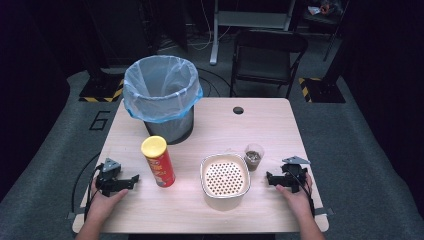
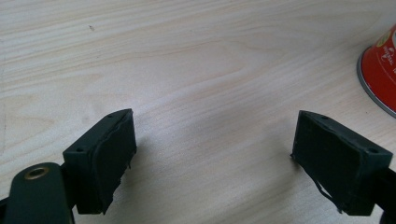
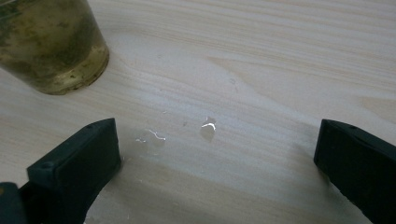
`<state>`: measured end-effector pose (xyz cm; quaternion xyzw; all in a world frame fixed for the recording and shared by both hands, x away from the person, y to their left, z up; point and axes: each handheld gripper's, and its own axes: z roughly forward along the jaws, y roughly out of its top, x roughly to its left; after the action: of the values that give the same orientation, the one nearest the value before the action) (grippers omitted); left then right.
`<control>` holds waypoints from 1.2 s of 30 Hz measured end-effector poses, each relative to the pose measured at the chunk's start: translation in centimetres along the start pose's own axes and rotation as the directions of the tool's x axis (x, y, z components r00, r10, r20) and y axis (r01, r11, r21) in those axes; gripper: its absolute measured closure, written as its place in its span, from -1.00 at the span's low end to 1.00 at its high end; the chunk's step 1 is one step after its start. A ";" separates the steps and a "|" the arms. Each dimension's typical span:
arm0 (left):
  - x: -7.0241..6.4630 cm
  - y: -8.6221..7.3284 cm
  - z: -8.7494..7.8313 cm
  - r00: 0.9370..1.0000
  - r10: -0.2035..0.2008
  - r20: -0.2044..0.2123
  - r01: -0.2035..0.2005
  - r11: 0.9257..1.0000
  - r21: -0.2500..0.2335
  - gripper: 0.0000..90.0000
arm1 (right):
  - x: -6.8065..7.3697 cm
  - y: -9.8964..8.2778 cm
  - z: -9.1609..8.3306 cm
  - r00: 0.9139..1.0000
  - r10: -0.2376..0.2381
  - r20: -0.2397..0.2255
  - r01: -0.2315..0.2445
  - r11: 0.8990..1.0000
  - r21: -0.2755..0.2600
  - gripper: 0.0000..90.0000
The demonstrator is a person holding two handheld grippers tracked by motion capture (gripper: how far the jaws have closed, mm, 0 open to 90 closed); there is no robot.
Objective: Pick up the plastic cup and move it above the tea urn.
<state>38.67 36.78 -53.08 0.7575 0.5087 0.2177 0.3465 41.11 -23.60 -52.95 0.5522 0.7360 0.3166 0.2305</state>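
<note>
Two grippers, left gripper [image 1: 134,178] and right gripper [image 1: 270,178], jaws spread, empty, flanking strainer bowl [image 1: 225,176]; approach crisp can [image 1: 158,161] and cup [image 1: 254,156] squarely.

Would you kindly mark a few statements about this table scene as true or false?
1. Both claws, left claw and right claw, are open and empty. True.
2. The crisp can lies on its side. False: it stands upright.
3. The bin has a blue liner. True.
4. The plastic cup sits inside the strainer bowl. False: it stands on the table beside it.
5. Droplets lie near the right claw. True.
</note>
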 end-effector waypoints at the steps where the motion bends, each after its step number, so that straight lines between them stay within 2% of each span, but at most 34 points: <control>1: -0.1 0.0 -0.1 1.000 0.007 0.001 -0.007 1.000 0.007 -0.71 | 0.0 0.0 0.0 1.000 0.003 0.003 -0.003 1.000 -0.002 -1.00; 9: -0.1 -0.1 -0.1 1.000 0.006 0.005 -0.006 1.000 0.008 -0.71 | 0.1 0.0 0.0 1.000 0.003 0.002 -0.003 1.000 -0.002 -1.00; 15: -0.2 -0.1 0.0 1.000 0.005 -0.007 -0.005 1.000 -0.004 -0.71 | 0.1 0.0 0.0 1.000 0.003 0.001 -0.003 1.000 -0.001 -1.00; 29: -0.2 0.0 -0.1 1.000 0.006 -0.008 -0.006 1.000 0.008 -0.71 | 0.1 0.0 0.0 1.000 0.004 0.000 -0.004 1.000 -0.002 -1.00; 31: -0.2 0.0 0.0 1.000 -0.007 -0.006 0.007 1.000 0.000 -0.71 | 0.1 0.0 0.0 1.000 0.003 -0.002 -0.003 1.000 -0.007 -0.95; 33: 0.0 0.1 0.0 1.000 0.003 -0.010 -0.003 1.000 0.007 -0.71 | 0.1 0.1 -0.2 1.000 -0.012 -0.009 0.012 1.000 -0.017 -0.65; 35: 0.0 0.1 0.0 1.000 0.007 -0.011 -0.007 1.000 0.008 -0.71 | 0.2 0.1 -0.4 1.000 -0.006 -0.006 0.006 1.000 -0.023 -0.59; 36: 0.0 0.1 0.0 1.000 0.003 -0.012 -0.003 1.000 0.007 -0.71 | 0.4 0.2 -0.5 1.000 0.002 -0.008 -0.002 1.000 -0.023 -0.48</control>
<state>38.74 36.70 -53.04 0.7582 0.5104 0.2208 0.3403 40.77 -23.28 -52.51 0.5490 0.7326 0.3277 0.2336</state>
